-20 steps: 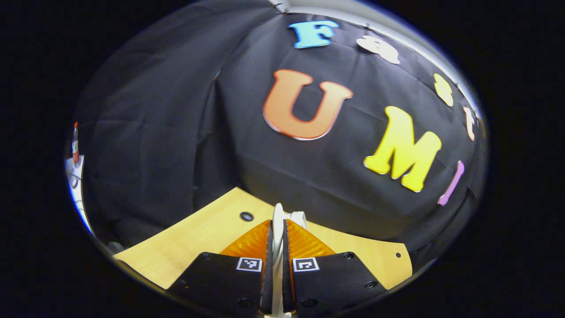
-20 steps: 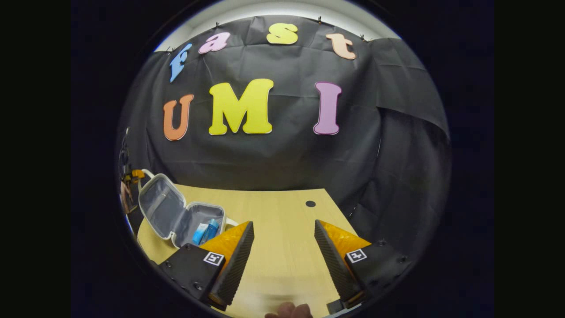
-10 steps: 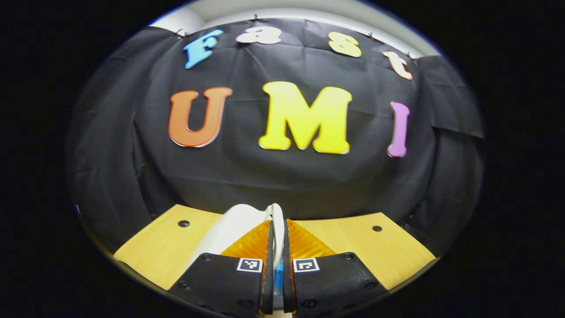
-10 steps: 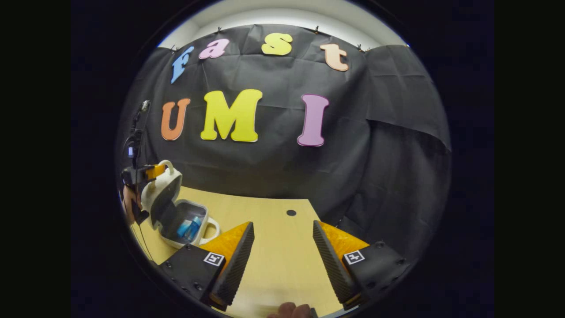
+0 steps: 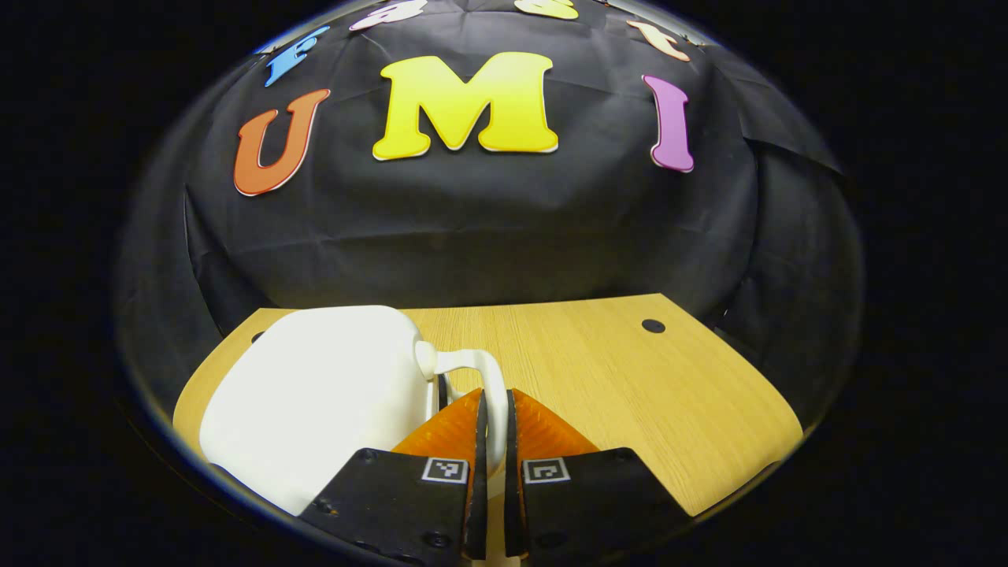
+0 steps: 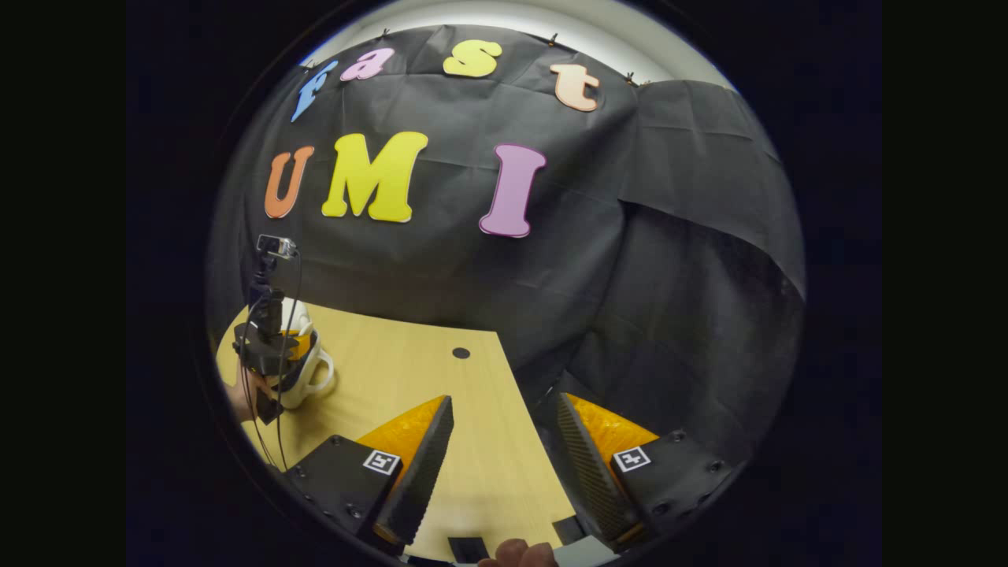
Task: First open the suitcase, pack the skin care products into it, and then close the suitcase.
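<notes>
Suitcase [image 5: 315,394]: lower left of left gripper view, lid down on table [image 5: 630,378] | Left gripper [image 5: 494,425]: jaws clamped on handle [image 5: 492,378] | Right gripper [image 6: 504,441]: jaws wide, empty | Handling: rigid, light, smooth shell; grip handle.

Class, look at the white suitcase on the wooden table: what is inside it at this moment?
Nothing inside shows: the suitcase lid is down, so its contents are covered. The left hand-held gripper is shut on the suitcase handle, and the wooden table lies under the case.
</notes>
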